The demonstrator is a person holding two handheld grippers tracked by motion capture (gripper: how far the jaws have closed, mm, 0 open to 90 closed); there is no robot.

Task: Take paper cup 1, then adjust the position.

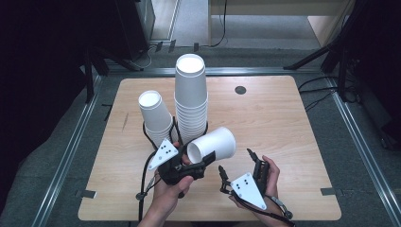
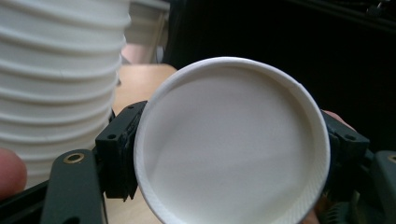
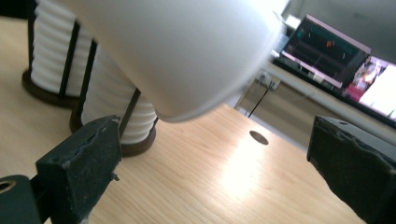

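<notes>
White paper cup [image 1: 213, 144] is clamped sideways by the left claw [image 1: 201, 163], while the right claw [image 1: 235, 164] is held wide open, empty, just right.

High view: even overhead light, pale wooden tabletop [image 1: 283, 123] bright and sharp, frame edges and upper corners fall to near black; soft short shadows. Left gripper view: white paper cup [image 2: 229, 144] held close, slightly soft, grey shading across its inside; ribbed stack of white paper cups [image 2: 56, 79] at left out of focus; upper right dark. Right gripper view: the cup's wall [image 3: 182, 51] overexposed and blurred at top, glare patch on the wood at centre right, black jaws near-focus soft, lit screens at upper right blurred.
</notes>
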